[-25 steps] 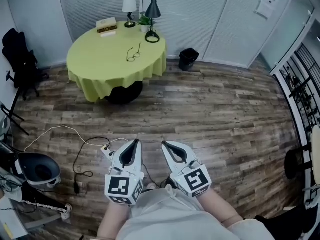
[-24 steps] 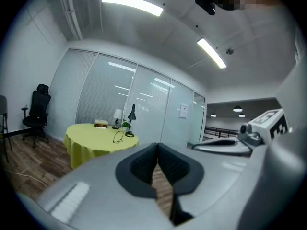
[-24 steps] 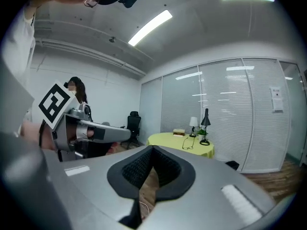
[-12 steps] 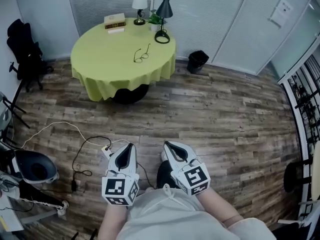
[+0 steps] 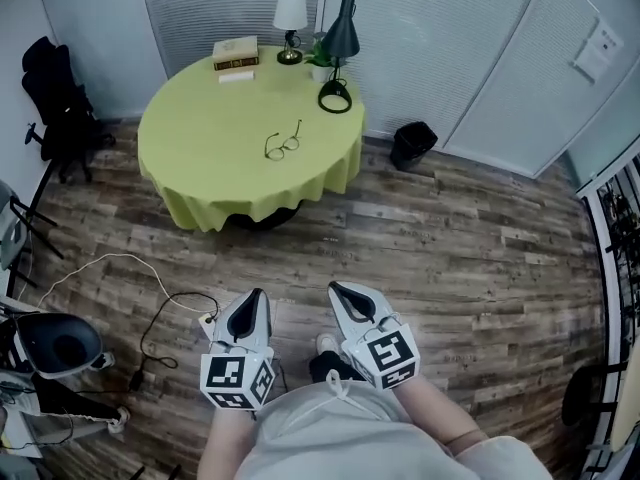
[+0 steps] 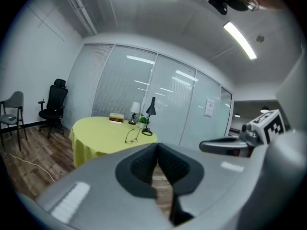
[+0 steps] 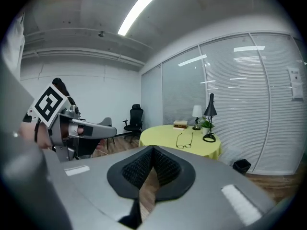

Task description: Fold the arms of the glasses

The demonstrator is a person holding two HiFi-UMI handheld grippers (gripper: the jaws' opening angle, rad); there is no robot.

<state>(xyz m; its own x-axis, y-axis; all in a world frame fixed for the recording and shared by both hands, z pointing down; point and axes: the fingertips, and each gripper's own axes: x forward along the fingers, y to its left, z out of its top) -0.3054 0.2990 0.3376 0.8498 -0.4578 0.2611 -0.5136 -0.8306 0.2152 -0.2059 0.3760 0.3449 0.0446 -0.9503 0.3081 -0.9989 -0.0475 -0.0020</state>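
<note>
The glasses (image 5: 283,146) lie with arms spread on the round table with the yellow cloth (image 5: 200,158), far ahead of me across the wooden floor. They also show small in the left gripper view (image 6: 132,137) and the right gripper view (image 7: 184,140). My left gripper (image 5: 253,298) and right gripper (image 5: 337,290) are held side by side in front of my body, well short of the table. Both point towards it. Each is shut with nothing between its jaws.
At the table's far edge stand a white-shaded lamp (image 5: 290,13), a black desk lamp (image 5: 340,38), a small plant and stacked books (image 5: 235,53). A black bin (image 5: 412,144) stands right of the table, a black office chair (image 5: 60,108) left. A cable (image 5: 160,313) lies on the floor.
The table and glasses have come nearer and sit lower in the head view as I walk towards them. Both grippers keep their place before my body and stay shut.
</note>
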